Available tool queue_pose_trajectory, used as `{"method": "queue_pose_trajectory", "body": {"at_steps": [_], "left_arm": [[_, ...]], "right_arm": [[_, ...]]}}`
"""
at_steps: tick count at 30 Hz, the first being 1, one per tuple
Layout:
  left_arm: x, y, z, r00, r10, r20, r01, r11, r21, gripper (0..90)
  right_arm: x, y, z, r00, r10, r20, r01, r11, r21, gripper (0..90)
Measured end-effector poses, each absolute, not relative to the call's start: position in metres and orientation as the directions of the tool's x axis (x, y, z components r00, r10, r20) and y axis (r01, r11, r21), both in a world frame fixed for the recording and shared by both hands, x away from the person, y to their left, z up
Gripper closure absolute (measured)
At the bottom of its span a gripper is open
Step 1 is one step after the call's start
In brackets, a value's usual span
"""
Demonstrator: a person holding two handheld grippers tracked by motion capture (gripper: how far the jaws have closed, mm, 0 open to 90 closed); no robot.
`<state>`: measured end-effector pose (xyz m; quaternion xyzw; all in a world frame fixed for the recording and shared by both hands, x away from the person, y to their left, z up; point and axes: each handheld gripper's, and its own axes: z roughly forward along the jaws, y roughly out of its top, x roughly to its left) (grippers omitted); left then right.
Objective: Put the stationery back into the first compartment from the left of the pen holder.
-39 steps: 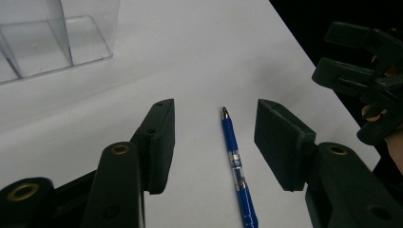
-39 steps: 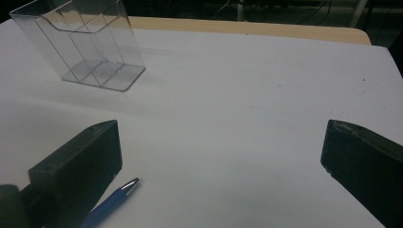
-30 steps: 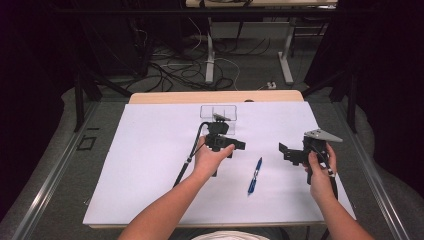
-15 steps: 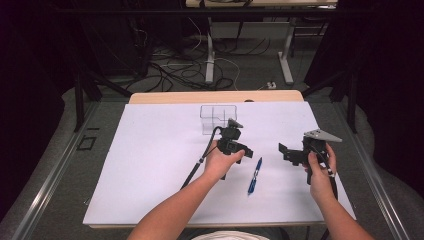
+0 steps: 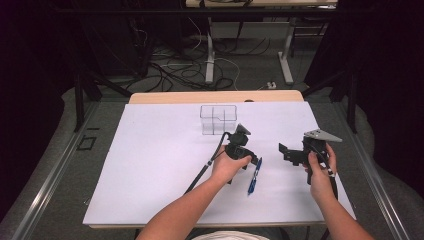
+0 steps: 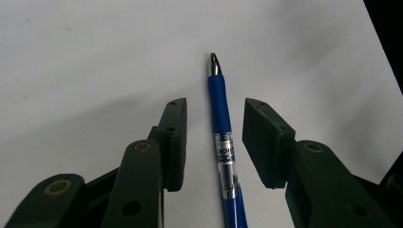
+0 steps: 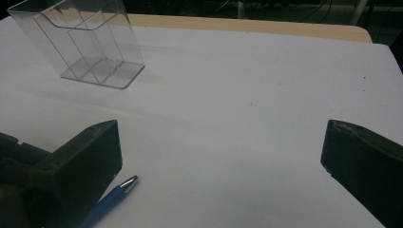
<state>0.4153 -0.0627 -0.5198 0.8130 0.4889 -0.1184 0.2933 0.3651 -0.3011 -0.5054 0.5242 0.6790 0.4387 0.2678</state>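
Standing upright, clear divided holder [image 5: 218,119], compartments bare, pen [image 5: 254,176] apart.

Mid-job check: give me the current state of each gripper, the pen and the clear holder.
left gripper: open, jaws just closing in, astride the pen with a gap on each side
right gripper: open wide, nothing between the jaws
blue pen: lying flat on the white table cover, not gripped
clear holder: upright, empty

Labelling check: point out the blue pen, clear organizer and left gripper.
blue pen [image 6: 220,107], left gripper view, on the blue grip.
clear organizer [image 7: 102,45], right gripper view, front wall.
left gripper [image 6: 215,142], left gripper view, midway between its jaws.
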Motion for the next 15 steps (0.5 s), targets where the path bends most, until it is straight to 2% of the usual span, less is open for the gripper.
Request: {"method": "queue_pose_trajectory", "body": {"at_steps": [15], "left_arm": [[0.414,-0.074,-0.536,0.479,0.718,-0.505,0.876,-0.357,0.323,67.7]], "right_arm": [[0.365,-0.302,-0.506,-0.311,0.945,0.104,0.482,0.062,0.874,0.0]]}}
